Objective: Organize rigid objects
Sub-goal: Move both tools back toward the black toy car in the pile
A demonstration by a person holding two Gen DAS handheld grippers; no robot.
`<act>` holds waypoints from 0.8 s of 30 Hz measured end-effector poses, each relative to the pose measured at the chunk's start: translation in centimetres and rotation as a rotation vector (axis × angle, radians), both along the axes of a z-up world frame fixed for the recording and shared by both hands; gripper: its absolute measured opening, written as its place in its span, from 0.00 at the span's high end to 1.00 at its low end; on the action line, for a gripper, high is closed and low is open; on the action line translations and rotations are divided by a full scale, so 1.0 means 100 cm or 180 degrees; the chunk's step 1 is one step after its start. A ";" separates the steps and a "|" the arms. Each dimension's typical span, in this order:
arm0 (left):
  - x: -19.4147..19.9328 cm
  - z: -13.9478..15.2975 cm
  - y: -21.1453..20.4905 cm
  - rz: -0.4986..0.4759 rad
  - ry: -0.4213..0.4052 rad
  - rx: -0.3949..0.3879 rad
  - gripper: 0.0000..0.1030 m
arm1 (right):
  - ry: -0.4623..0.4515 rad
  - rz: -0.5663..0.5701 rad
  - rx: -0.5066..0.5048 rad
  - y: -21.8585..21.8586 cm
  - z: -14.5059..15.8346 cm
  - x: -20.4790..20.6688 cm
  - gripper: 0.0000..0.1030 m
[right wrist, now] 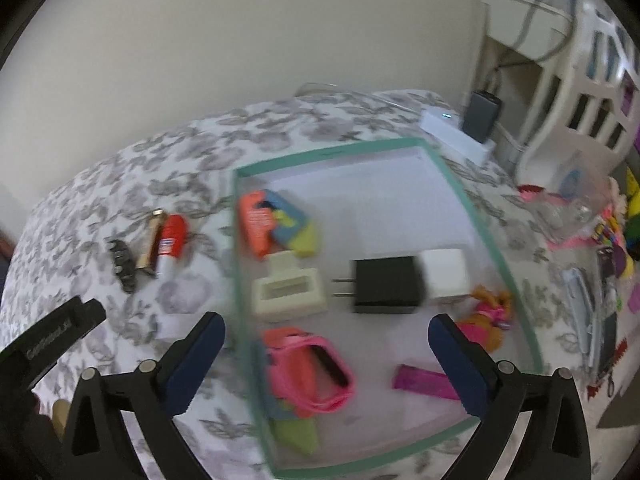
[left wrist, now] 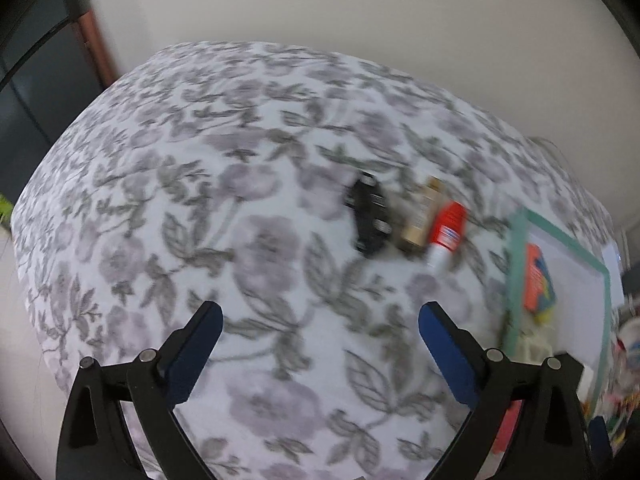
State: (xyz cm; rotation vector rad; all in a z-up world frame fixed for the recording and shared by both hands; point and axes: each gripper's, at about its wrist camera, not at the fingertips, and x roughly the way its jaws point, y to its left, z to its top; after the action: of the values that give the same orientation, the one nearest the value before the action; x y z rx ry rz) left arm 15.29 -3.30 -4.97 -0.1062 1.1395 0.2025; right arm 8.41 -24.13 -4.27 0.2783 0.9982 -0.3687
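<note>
On the floral bedspread (left wrist: 248,216) lie a black clip (left wrist: 369,220), a gold tube (left wrist: 422,220) and a red-and-white glue stick (left wrist: 445,236), side by side; they also show in the right wrist view: clip (right wrist: 122,266), tube (right wrist: 150,246), glue stick (right wrist: 171,246). My left gripper (left wrist: 320,334) is open and empty, short of them. My right gripper (right wrist: 326,350) is open and empty above the green-rimmed white box (right wrist: 472,204), which holds a black charger (right wrist: 386,290), a white cube (right wrist: 444,274), a cream clip (right wrist: 290,292), a pink watch (right wrist: 316,376) and an orange card pack (right wrist: 260,226).
The box edge (left wrist: 516,272) shows at the right of the left wrist view. A white device with a grey block (right wrist: 464,132) sits behind the box. Toys and clutter (right wrist: 600,248) lie to its right. A wall runs behind the bed.
</note>
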 end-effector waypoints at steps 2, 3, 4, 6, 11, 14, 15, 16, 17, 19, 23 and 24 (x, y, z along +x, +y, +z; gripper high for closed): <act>0.004 -0.003 0.015 0.0123 0.0014 0.0046 0.03 | -0.0007 0.0083 0.0022 0.012 -0.001 0.005 0.00; 0.006 -0.004 0.023 0.0195 0.0036 0.0060 0.03 | -0.0011 0.0122 0.0039 0.016 -0.001 0.008 0.00; 0.006 -0.006 0.029 0.0241 0.0052 0.0058 0.03 | -0.0015 0.0160 0.0056 0.021 -0.001 0.010 0.00; 0.008 -0.008 0.043 0.0349 0.0086 0.0030 0.02 | -0.0030 0.0215 0.0078 0.027 -0.002 0.015 0.00; 0.014 -0.012 0.067 0.0480 0.0097 -0.0060 0.02 | -0.0190 0.0276 0.0120 0.035 0.007 0.025 0.00; 0.022 -0.015 0.074 0.0521 0.0113 -0.0197 0.02 | -0.0242 0.0311 0.0175 0.038 0.008 0.037 0.00; 0.026 -0.016 0.074 0.0505 0.0116 -0.0218 0.02 | -0.0247 0.0328 0.0193 0.039 0.007 0.041 0.00; 0.030 -0.017 0.074 0.0478 0.0114 -0.0235 0.02 | -0.0254 0.0366 0.0214 0.041 0.006 0.046 0.00; 0.036 -0.018 0.072 0.0416 0.0100 -0.0265 0.02 | -0.0266 0.0417 0.0230 0.043 0.005 0.051 0.00; 0.043 -0.018 0.070 0.0335 0.0070 -0.0304 0.02 | -0.0266 0.0471 0.0225 0.046 0.003 0.063 0.00; 0.065 -0.022 0.071 0.0224 0.0071 -0.0483 0.02 | -0.0267 0.0553 0.0319 0.049 -0.005 0.084 0.02; 0.071 -0.023 0.072 0.0204 0.0080 -0.0532 0.02 | -0.0273 0.0564 0.0332 0.049 -0.006 0.089 0.02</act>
State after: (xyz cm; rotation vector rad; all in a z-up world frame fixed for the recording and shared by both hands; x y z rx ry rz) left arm 22.37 3.89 -7.29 -0.2893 1.1781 0.1656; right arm 17.30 -19.21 -4.92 0.2949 0.9508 -0.1429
